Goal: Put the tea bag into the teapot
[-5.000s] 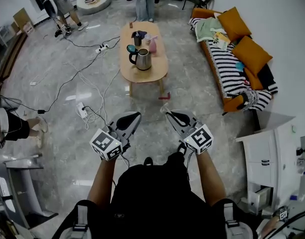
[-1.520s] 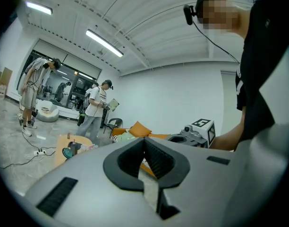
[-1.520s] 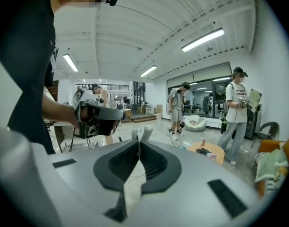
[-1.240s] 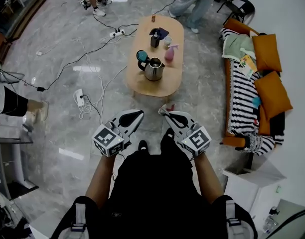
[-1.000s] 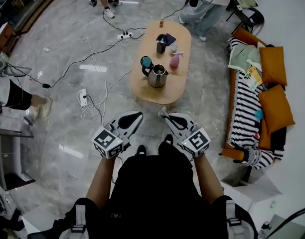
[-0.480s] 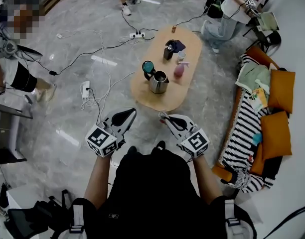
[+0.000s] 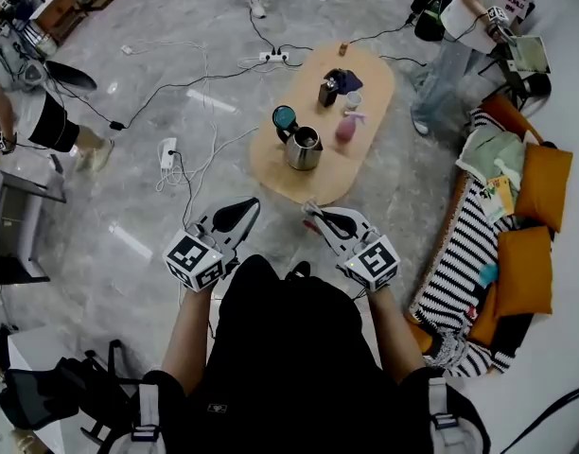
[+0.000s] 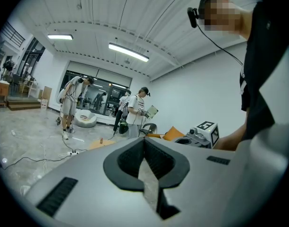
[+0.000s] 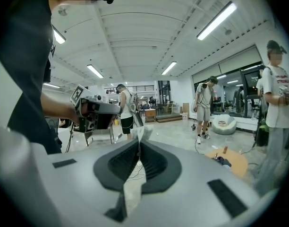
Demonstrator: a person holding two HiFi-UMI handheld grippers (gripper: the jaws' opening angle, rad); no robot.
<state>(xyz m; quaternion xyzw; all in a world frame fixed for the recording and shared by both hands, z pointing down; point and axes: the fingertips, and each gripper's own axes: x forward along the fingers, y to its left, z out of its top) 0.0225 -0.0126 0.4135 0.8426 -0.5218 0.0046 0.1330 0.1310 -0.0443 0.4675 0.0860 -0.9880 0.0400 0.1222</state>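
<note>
A steel teapot (image 7: 304,148) stands on the near part of the oval wooden table (image 7: 360,164), its teal lid (image 7: 284,116) tipped open. My right gripper (image 7: 311,212) hovers over the floor just short of the table's near edge. In the right gripper view my right gripper (image 9: 139,138) is shut on a small white tea bag (image 9: 144,131) that sticks out past the jaw tips. My left gripper (image 7: 250,203) is level with it to the left. The left gripper view shows my left gripper (image 8: 144,140) shut with nothing in it.
A pink bottle (image 7: 344,130), a dark cup (image 7: 328,92) and a small cup (image 7: 353,101) share the table. Cables and a power strip (image 7: 167,149) lie on the floor at left. A striped sofa (image 7: 464,253) with orange cushions runs along the right. People stand around the room's edges.
The table and teapot have drawn nearer and shifted in the head view as the person walked toward them. Both grippers keep the same pose, still shut.
</note>
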